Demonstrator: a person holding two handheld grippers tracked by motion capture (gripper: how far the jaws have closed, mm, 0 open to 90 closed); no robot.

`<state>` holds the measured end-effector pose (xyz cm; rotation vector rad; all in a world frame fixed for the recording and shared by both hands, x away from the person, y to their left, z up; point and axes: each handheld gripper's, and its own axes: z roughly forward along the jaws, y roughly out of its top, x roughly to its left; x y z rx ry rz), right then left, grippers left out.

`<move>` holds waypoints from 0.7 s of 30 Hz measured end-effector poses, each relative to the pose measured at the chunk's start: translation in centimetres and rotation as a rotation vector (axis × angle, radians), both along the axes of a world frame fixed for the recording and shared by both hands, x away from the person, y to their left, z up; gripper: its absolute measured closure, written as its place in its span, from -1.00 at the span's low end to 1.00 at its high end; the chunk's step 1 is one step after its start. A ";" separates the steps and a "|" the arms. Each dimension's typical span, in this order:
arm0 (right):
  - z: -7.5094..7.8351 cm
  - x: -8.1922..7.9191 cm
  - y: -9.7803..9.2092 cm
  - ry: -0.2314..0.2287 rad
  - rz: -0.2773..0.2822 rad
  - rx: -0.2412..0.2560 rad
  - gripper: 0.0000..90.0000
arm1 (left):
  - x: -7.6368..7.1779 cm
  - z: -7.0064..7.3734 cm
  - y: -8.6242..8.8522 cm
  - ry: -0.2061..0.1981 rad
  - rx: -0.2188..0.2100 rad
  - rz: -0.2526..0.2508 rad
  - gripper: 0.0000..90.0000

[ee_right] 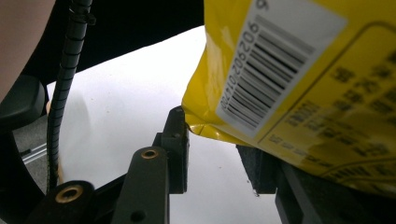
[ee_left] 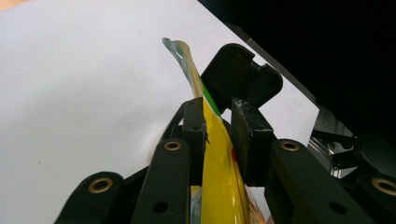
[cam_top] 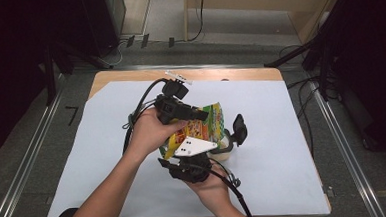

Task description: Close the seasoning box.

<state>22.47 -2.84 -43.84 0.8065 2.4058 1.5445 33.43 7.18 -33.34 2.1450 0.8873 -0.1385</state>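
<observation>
Care is called for at this step, judged to be the handling of a snack bag (cam_top: 202, 125) held up between both grippers above the white sheet (cam_top: 282, 134) that covers the table. The left gripper (ee_left: 218, 122) is closed on the bag, its two black jaws pinching the thin yellow film between them, with the crimped top edge standing free beyond the tips. The right gripper (ee_right: 219, 154) has its jaws parted wide; a lower corner of the bag is seen between them, resting over the right-hand pad, and whether anything is actually gripped there cannot be told. For a clean grip, the right jaws should be closed on the flat sealed seam rather than on the puffed body, so that the film is not slipped or the contents crushed. The bag is glossy and smooth, yellow with green and red print, a white barcode label on its back; it is creased at the corner and looks light and yielding. The sheet below is matt and flat.
</observation>
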 end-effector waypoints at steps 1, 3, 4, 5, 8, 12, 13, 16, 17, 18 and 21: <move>0.0 0.0 0.0 0.001 -0.001 0.000 0.47 | 0.0 0.0 0.0 0.000 0.000 0.000 0.70; 0.0 0.0 0.0 0.002 -0.001 0.002 0.47 | 0.0 0.0 0.0 -0.001 0.002 0.000 0.70; 0.0 0.0 0.0 0.003 -0.001 0.002 0.47 | 0.0 0.0 0.0 -0.001 0.002 0.000 0.70; 0.1 0.0 0.0 0.003 -0.001 0.003 0.47 | 0.0 0.0 0.0 -0.001 0.003 0.001 0.70; 0.1 0.0 0.0 0.002 0.000 0.003 0.47 | -0.1 0.1 0.0 -0.001 0.005 0.001 0.70; 0.0 0.0 0.0 -0.002 -0.001 0.000 0.47 | -0.1 0.1 0.0 -0.006 -0.001 -0.001 0.70; 0.0 0.0 0.0 -0.003 -0.001 0.000 0.47 | -0.1 0.2 0.0 -0.006 0.001 0.003 0.70; 0.2 -0.1 0.1 -0.010 -0.003 0.005 0.46 | -0.2 0.3 0.0 -0.009 -0.001 0.001 0.70; 0.2 -0.1 0.1 -0.008 -0.002 0.007 0.44 | -0.2 0.4 0.0 -0.011 0.006 0.002 0.70; 0.1 -0.1 0.1 -0.012 0.000 0.003 0.43 | -0.3 0.3 0.0 -0.011 0.005 -0.001 0.70; 0.0 -0.1 0.1 -0.007 -0.003 0.006 0.43 | -0.3 0.3 -0.2 -0.014 0.008 -0.003 0.70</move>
